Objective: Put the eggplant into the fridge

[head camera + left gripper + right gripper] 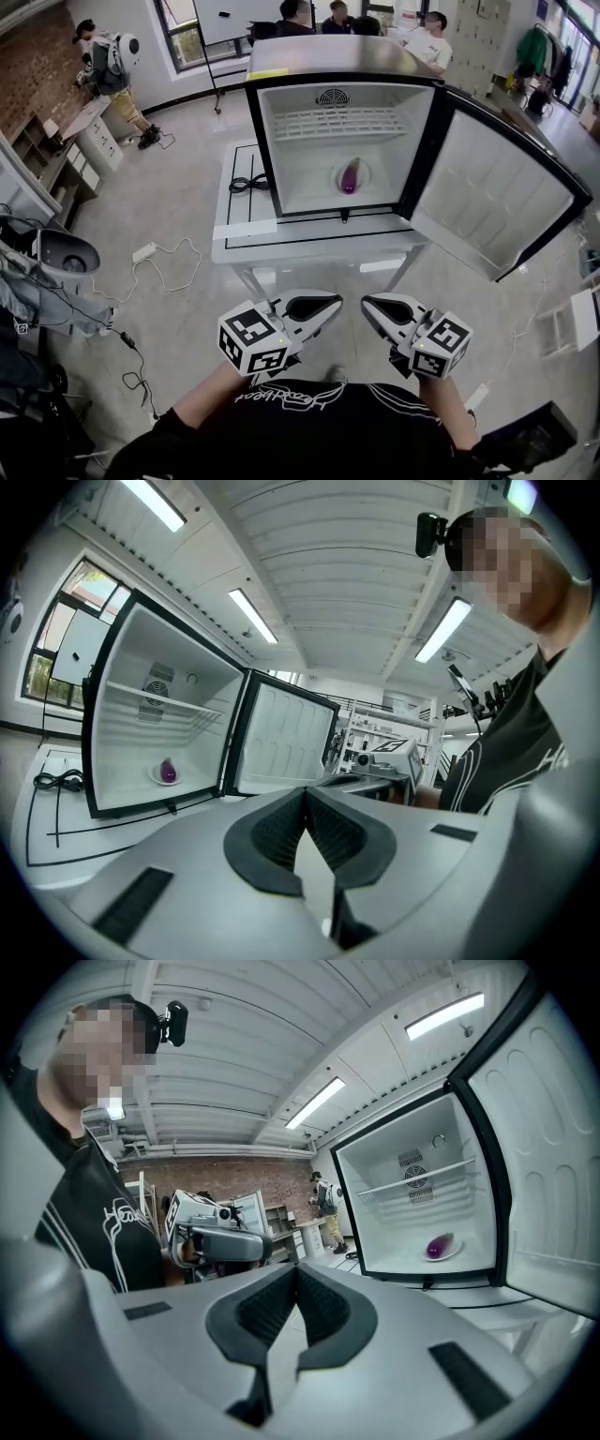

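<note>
Upper centre of the head view: white table [246, 239], and on it the fridge [347, 103], standing wide open. Door [497, 202] swung far out to the right of the frame.

Lower centre, well apart from the fridge: left gripper [314, 307] and right gripper [389, 309], side by side and near each other. Both closed tight, pads pressed together, nothing between them in either gripper view.

Inside the fridge, on the bottom below the wire shelf and right of centre: small white plate [364, 173]. Lying on it, the purple eggplant [351, 175]. Already placed, by the look of it, with the door not yet shut.

Likely trouble from here:
- Pushing the door with a closed gripper and slipping off its smooth edge, leaving it ajar.
- Shoving too hard and jolting the fridge on the table, rolling the eggplant off the plate.
- Snagging the black cable [248, 184] coiled on the table left of the fridge while reaching in.
</note>
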A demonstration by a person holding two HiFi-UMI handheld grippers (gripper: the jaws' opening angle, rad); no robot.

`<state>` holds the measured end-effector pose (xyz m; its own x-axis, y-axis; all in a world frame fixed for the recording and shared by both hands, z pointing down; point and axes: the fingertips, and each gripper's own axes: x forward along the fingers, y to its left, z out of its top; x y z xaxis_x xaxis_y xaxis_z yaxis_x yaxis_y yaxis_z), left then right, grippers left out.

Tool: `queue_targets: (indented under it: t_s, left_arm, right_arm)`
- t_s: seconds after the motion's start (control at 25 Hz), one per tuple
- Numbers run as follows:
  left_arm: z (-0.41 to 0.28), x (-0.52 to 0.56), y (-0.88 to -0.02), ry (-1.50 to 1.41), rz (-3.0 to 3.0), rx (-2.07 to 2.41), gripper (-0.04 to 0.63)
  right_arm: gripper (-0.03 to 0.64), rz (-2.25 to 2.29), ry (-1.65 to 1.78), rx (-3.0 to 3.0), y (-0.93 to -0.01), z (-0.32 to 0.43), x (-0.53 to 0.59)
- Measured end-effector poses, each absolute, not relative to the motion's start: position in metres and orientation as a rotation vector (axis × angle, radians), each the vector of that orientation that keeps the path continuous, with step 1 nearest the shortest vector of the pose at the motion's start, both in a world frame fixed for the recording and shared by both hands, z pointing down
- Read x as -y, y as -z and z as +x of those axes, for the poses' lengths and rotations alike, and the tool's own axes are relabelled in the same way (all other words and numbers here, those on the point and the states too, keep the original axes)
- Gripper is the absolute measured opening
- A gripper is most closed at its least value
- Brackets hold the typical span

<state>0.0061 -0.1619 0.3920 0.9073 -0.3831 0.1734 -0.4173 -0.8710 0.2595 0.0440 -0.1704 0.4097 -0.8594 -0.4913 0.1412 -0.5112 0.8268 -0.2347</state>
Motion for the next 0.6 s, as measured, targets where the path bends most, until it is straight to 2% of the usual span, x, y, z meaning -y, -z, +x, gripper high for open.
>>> queue_targets:
  t_s: [0.6]
  left_arm:
    - [-0.089,0.036,-0.376,-0.121,2.81,0.555,0.008]
  right_arm:
    - [0.003,0.866,-0.354,2.962,-0.392,-0.054,0.037]
